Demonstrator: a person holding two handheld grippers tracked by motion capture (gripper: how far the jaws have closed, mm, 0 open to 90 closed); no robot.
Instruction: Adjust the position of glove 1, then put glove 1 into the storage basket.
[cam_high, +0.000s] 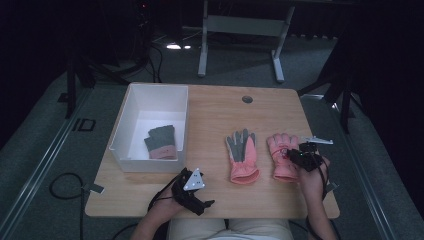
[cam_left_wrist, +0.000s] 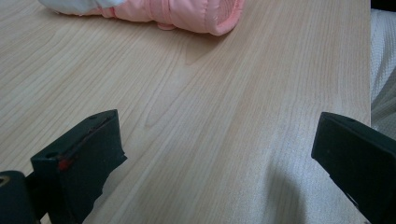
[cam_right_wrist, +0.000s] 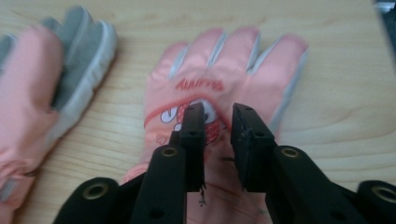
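Observation:
Two pink gloves lie side by side on the wooden table (cam_high: 210, 115). The left one (cam_high: 242, 155) shows its grey palm. The right one (cam_high: 280, 150) lies back up with a cartoon print (cam_right_wrist: 243, 60). My right gripper (cam_high: 295, 156) hangs just over the printed glove's back (cam_right_wrist: 218, 112). Its jaws stand a narrow gap apart, and the pads do not press the fabric. The grey-palmed glove (cam_right_wrist: 51, 84) lies blurred to its left. My left gripper (cam_high: 200, 192) rests near the table's front edge. It stands open wide over bare wood (cam_left_wrist: 219, 154), facing a pink cuff (cam_left_wrist: 187, 11).
A white box (cam_high: 150, 92) stands at the table's left, with a grey-green glove with a pink cuff (cam_high: 161, 142) inside. A small metal piece (cam_high: 317, 140) lies by the right edge. A round cable hole (cam_high: 247, 99) sits at the back.

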